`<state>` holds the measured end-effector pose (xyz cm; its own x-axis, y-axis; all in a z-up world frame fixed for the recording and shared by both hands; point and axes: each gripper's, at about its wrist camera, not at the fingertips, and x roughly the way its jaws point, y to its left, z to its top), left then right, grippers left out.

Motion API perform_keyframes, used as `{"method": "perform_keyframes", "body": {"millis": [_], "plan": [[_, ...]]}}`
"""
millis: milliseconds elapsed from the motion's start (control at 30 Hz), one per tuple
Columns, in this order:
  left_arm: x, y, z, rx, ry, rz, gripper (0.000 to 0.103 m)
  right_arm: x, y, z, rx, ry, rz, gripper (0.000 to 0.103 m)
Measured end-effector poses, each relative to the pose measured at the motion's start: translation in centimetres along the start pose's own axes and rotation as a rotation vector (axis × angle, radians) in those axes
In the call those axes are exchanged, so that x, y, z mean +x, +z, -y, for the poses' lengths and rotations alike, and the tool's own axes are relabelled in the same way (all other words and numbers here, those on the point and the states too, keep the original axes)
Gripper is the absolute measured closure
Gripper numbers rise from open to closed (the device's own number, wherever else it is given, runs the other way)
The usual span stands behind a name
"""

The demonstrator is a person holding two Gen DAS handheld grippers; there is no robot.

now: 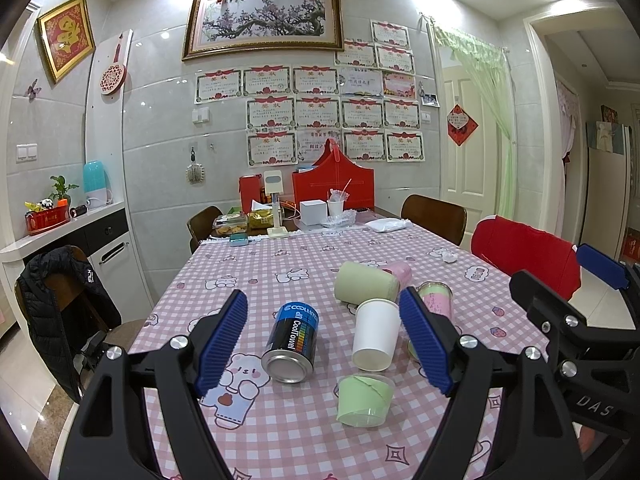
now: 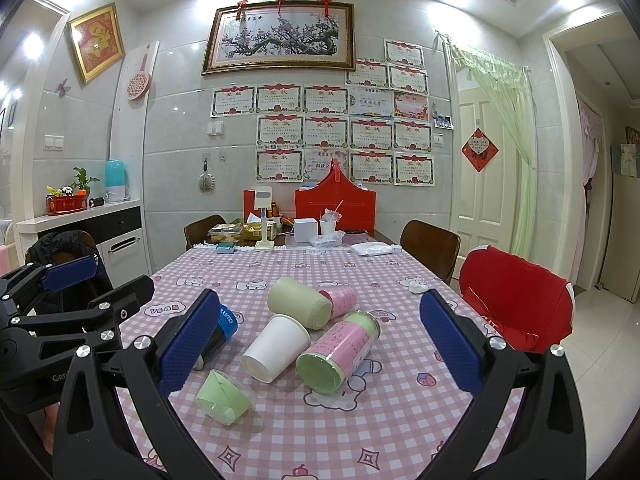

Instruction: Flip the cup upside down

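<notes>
Several cups and cans lie on their sides on the pink checked tablecloth [image 1: 280,272]. A white paper cup [image 1: 376,334] [image 2: 276,347] lies with its base toward me. A small clear cup with green lining [image 1: 364,400] [image 2: 224,396] lies nearest. A pale green cup [image 1: 366,286] [image 2: 300,302], a pink cup [image 1: 400,272] [image 2: 344,300] and a pink-green can [image 1: 436,300] [image 2: 340,352] lie around them. My left gripper [image 1: 324,340] is open above the blue-black can [image 1: 292,344] [image 2: 218,334]. My right gripper [image 2: 320,356] is open and empty above the cluster; it also shows in the left wrist view [image 1: 560,284].
Red chair cushion [image 2: 516,300] at the table's right edge. A chair with a black jacket [image 1: 64,312] stands at the left. Red boxes [image 2: 336,204], a white box and snacks crowd the table's far end. Wooden chairs stand at the far corners.
</notes>
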<state>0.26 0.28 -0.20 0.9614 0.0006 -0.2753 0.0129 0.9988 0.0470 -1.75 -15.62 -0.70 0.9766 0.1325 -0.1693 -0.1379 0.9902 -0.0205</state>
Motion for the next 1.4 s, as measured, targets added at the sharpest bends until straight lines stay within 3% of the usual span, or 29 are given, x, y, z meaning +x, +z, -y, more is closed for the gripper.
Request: {"method": "perform_keyframes", "body": {"millis": [967,1400], "plan": [[2.3,-1.0,1.4,0.029,0.009,-0.042,0.026,2.2,-1.7,1.2,0.036,0.008,-0.048,0.006],[4.9,-1.1,2.4,0.028,-0.01,-0.105,0.026,3.5,-1.8,2.7,0.056,0.004,-0.111,0.006]]}}
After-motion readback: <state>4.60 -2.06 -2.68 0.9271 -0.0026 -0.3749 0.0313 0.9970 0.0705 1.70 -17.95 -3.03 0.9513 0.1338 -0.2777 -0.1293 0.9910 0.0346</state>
